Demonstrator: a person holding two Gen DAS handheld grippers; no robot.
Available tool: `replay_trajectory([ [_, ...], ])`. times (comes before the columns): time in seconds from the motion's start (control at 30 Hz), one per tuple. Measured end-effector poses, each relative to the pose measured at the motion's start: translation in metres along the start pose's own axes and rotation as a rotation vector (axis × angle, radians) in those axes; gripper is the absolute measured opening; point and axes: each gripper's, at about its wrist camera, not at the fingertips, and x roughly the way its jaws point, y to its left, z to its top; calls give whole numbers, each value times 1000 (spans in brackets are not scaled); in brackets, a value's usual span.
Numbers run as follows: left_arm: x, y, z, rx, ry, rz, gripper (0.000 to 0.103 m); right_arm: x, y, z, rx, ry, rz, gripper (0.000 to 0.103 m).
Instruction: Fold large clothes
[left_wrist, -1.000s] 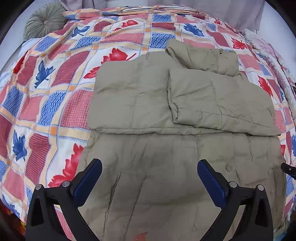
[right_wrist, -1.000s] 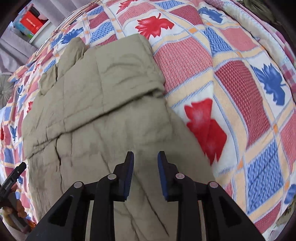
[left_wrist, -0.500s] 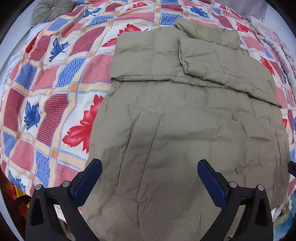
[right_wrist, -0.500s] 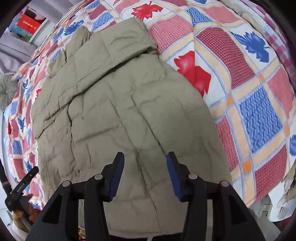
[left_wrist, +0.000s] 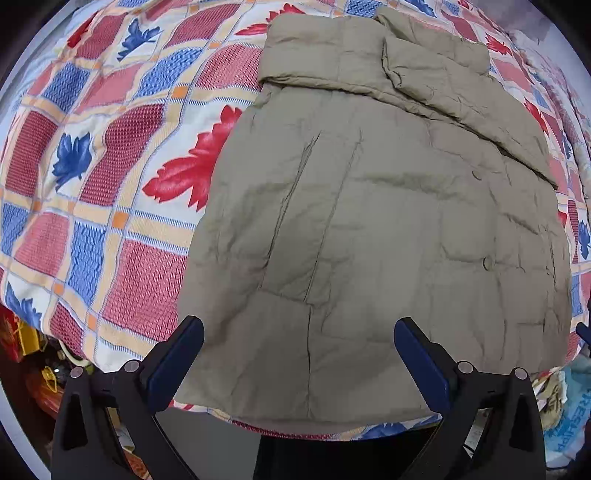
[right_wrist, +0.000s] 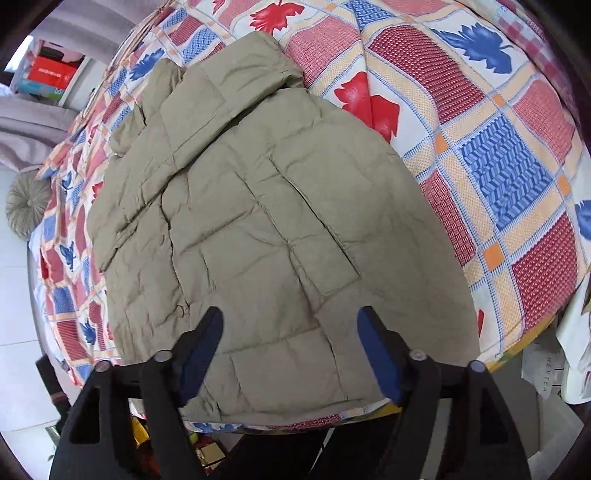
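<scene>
Evidently you had laid the olive-green quilted padded jacket (left_wrist: 388, 229) flat on the red, blue and cream leaf-patterned bedspread (left_wrist: 110, 147), sleeves folded across its upper half, hem at the near edge. You held the left gripper (left_wrist: 299, 354) and right gripper (right_wrist: 290, 343) spread wide, empty, above the hem, seemingly positioned for seizing it

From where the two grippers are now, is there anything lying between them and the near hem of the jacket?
Nothing visible does. The left gripper and right gripper both hang with jaws open over the near hem of the jacket, which lies flat on the bedspread with nothing on top of it.
</scene>
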Motion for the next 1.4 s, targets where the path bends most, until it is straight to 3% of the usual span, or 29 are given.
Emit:
replay_trajectory([
  [0.23, 5, 22, -15, -87, 46, -80, 103, -8, -40, -9, 149, -5, 97, 81],
  [0.27, 6, 23, -16, -93, 50, -90, 103, -8, -47, -11, 172, -1, 114, 90],
  [0.4, 5, 25, -20, -109, 58, -142, 103, -7, -71, -20, 264, -5, 156, 92],
  [0.53, 3, 31, -24, -125, 57, -186, 103, -8, -96, -28, 337, 5, 132, 92],
  [0.7, 0, 62, -27, -203, 19, -195, 103, -20, -123, -25, 366, -95, 64, 92],
  [0.83, 7, 88, -28, -265, 7, -181, 103, -3, -136, -14, 366, -64, 47, 92],
  [1.1, 28, 120, -59, -408, 79, -255, 103, 35, -129, -29, 412, 28, 195, 92],
  [1.4, 59, 83, -81, -422, 196, -491, 103, 57, -92, -42, 368, 108, 338, 92],
])
